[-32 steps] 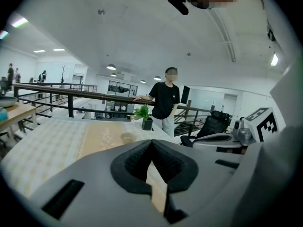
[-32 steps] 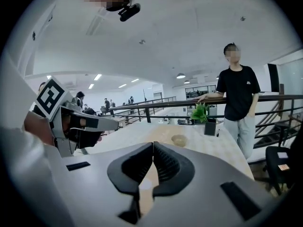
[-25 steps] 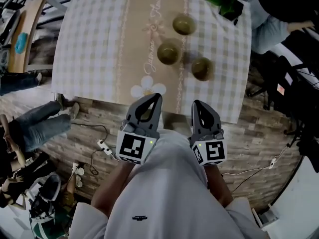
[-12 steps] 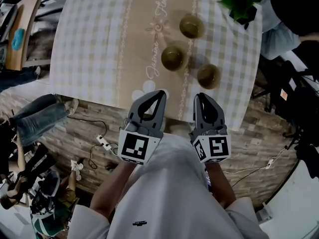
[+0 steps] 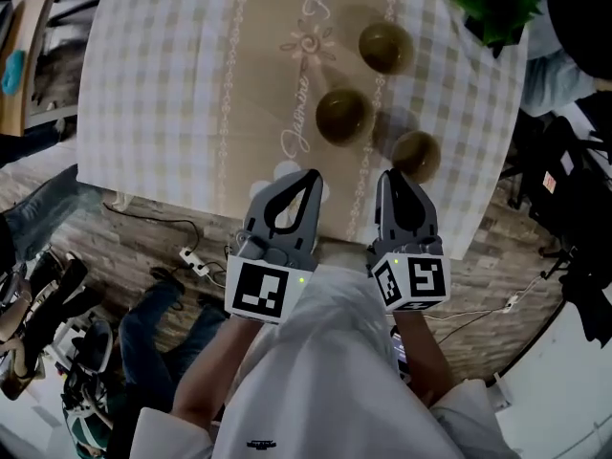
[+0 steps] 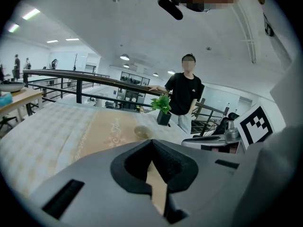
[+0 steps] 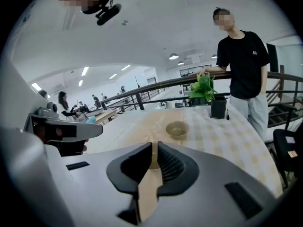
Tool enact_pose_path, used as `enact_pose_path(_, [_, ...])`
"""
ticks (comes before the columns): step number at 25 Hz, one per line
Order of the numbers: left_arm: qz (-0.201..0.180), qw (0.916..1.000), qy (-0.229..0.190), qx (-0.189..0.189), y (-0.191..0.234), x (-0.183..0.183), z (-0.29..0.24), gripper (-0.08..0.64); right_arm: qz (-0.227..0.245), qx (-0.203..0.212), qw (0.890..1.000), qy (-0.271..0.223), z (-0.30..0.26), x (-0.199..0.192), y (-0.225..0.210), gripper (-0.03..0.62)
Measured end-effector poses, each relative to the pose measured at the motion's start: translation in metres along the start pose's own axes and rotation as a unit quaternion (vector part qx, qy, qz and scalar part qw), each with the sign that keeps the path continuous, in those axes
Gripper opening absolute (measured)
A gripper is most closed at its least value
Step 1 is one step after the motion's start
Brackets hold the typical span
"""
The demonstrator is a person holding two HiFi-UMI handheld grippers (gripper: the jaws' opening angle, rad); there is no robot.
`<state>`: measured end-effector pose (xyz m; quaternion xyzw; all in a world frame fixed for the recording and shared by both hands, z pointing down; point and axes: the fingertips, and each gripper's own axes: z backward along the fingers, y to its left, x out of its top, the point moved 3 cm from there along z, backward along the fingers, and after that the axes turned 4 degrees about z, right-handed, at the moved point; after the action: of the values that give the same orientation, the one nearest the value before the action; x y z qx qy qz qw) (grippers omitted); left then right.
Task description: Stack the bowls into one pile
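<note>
Stacking seems not begun; bowls (image 5: 341, 115) sit apart on the desk (image 5: 172, 84); left claw (image 5: 308, 178) and right claw (image 5: 388, 178) are closed, empty; next, open one, reach.

table (image 5: 163, 84): 3 bowls (image 5: 340, 115) mid-right, apart | plant (image 5: 495, 3): far right corner

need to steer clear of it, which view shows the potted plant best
The right gripper view: the potted plant stands whole, leaves and dark pot. The left gripper view shows it smaller; the head view shows mostly leaves at its top edge.
</note>
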<state>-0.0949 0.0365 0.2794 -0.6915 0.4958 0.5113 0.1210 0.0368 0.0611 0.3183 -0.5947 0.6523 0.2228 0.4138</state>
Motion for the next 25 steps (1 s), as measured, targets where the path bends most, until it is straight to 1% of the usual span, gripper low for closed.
enact_pose_path(6, [0.02, 0.9996, 0.019, 0.004, 0.023, -0.012, -0.024, 0.018, -0.022, -0.022, 0.999, 0.018, -0.033, -0.006, -0.01, 0.037])
enact_pose_path(10, [0.03, 0.999, 0.034, 0.005, 0.034, -0.021, -0.036, 0.018, -0.046, -0.033, 0.998, 0.031, -0.05, -0.015, -0.016, 0.037])
enact_pose_path(18, [0.039, 0.9974, 0.06, 0.002, 0.051, -0.04, -0.057, 0.018, -0.08, -0.054, 0.994, 0.06, -0.076, -0.039, -0.021, 0.038])
enact_pose_path(25, [0.041, 0.9961, 0.078, 0.0, 0.063, -0.058, -0.07, 0.018, -0.128, -0.072, 0.987, 0.068, -0.093, -0.057, -0.027, 0.038])
